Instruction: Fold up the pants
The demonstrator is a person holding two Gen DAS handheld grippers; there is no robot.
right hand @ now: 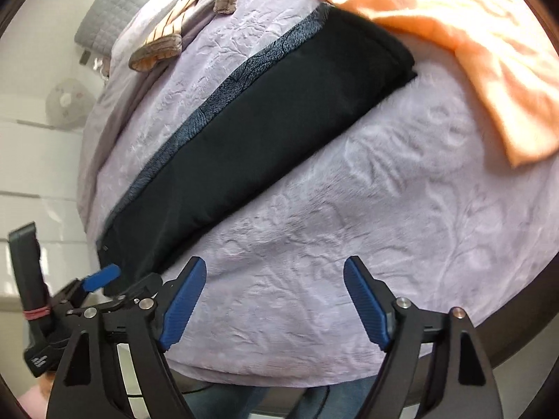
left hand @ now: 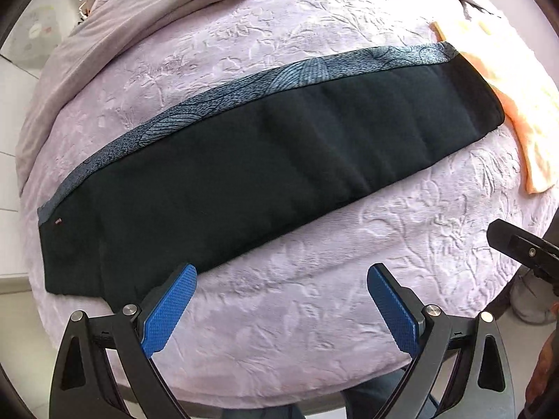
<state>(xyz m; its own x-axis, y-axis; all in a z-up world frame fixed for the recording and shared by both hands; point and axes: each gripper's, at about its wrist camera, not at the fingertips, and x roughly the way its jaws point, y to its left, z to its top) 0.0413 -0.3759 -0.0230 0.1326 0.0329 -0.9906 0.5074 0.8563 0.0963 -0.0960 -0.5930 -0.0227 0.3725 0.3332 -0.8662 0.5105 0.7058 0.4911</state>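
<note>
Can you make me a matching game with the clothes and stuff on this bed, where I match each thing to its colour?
Things:
1. pants
2. bed cover
3. folded cloth at the pants' far end
4. finger pads of the left gripper

Colours:
A. pale lilac
B. blue
C. black with a patterned blue-grey stripe
D. light orange

Pairs: 1-C, 2-A, 3-D, 4-B

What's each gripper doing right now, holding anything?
Left gripper: open, empty, near the pants.
Right gripper: open, empty, over the bed cover.
</note>
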